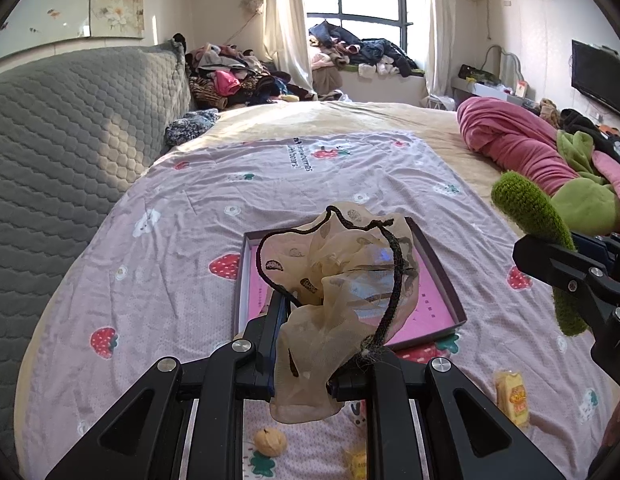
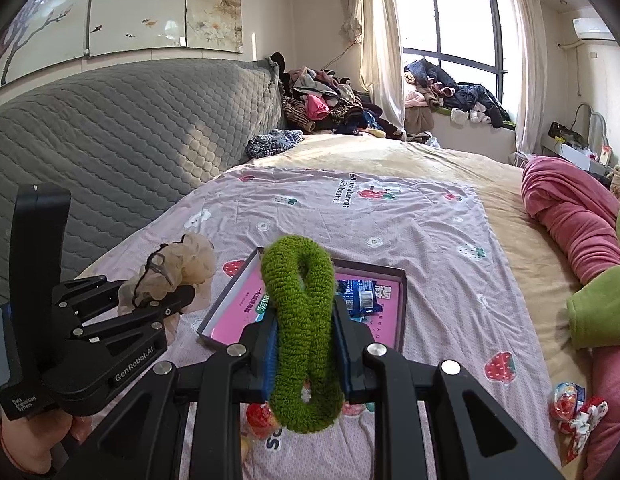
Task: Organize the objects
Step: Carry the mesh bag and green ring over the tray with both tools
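My left gripper (image 1: 310,344) is shut on a sheer beige scrunchie with a black edge (image 1: 342,280), held above the near edge of a shallow box with a pink inside (image 1: 434,280). From the right wrist view the same left gripper (image 2: 165,300) and beige scrunchie (image 2: 177,268) hang left of the box (image 2: 245,304). My right gripper (image 2: 305,344) is shut on a fuzzy green scrunchie (image 2: 299,300), squeezed into a figure eight just short of the box. A blue snack packet (image 2: 360,296) lies inside the box. The green scrunchie (image 1: 530,216) also shows in the left wrist view at the right.
The box rests on a pink strawberry-print sheet (image 1: 269,184) spread over the bed. A walnut (image 1: 269,442) and yellow snack packs (image 1: 512,396) lie near me, wrapped sweets (image 2: 570,404) at the right. A grey quilted headboard (image 1: 69,140) stands left, a rolled pink blanket (image 1: 522,148) right.
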